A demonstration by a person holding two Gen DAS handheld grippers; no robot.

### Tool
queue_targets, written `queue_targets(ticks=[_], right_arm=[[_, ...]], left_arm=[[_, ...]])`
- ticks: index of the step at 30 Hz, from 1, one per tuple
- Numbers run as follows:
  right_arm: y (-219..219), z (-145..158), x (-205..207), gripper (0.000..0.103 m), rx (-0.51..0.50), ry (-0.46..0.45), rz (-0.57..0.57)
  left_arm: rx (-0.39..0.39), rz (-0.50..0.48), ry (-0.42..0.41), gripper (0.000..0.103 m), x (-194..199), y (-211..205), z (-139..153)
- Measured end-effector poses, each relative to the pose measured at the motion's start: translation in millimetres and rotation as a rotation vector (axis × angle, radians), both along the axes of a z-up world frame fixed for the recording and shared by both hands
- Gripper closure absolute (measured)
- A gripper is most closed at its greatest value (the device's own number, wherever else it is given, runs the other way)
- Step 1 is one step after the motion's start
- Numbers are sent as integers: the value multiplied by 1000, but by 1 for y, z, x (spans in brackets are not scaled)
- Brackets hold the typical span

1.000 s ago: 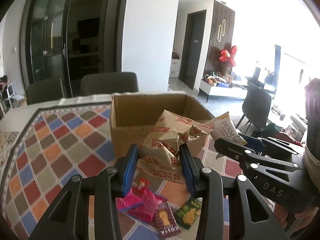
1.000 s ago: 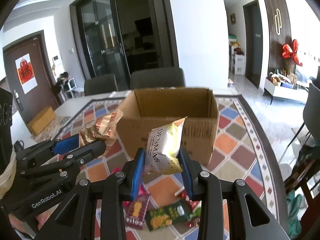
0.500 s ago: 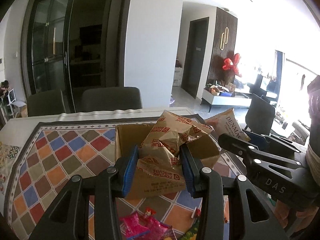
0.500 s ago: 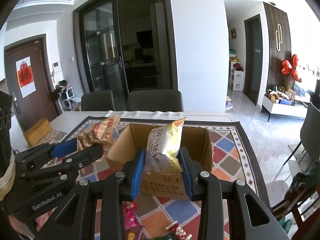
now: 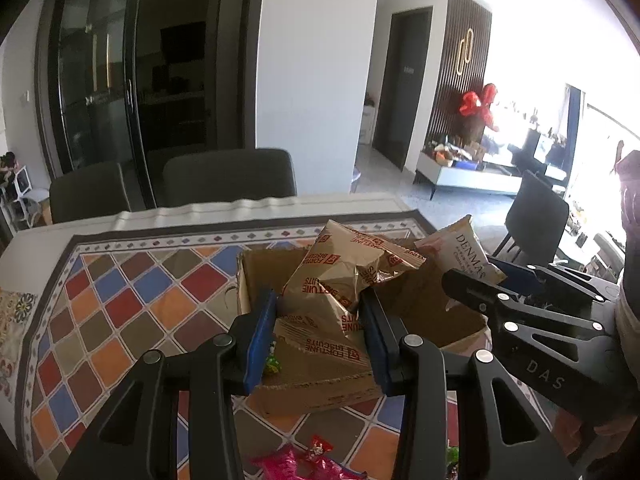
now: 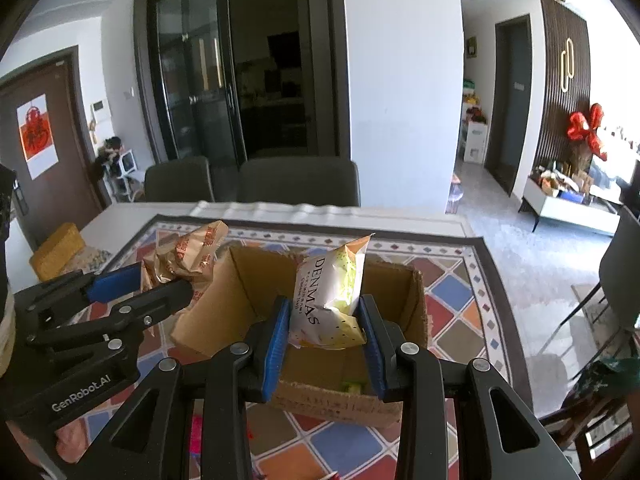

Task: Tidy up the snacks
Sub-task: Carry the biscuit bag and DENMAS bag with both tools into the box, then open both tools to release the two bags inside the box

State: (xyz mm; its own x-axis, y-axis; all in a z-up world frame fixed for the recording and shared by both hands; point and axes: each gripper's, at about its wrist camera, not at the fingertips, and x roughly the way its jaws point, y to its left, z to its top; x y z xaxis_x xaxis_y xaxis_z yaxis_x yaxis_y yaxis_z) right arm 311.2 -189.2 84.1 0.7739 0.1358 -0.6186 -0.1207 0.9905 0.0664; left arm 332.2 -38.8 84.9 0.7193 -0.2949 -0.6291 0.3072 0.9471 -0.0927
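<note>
A: Snacks, where were they relative to the open brown cardboard box (image 6: 404, 300)?

B: Two were held over it. The left gripper (image 5: 320, 332) had its blue-padded fingers (image 5: 260, 336) closed on a crinkled gold foil biscuit packet (image 5: 336, 280), above the box's near wall. The right gripper (image 6: 322, 344) clamped a white and yellow snack bag (image 6: 328, 296) upright over the box's open top.

A: And the rest?

B: Pink wrapped sweets (image 5: 288, 464) lay on the table's colourful diamond-patterned cloth (image 5: 120, 304), just in front of the box.
</note>
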Motion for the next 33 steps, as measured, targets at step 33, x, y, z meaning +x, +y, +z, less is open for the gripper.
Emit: queue_targets(ticks=[33], right_arm=[[-2,-55,53,54,-27,240,-34]], left_arm=[[43,40,185,41,45,1,-44]])
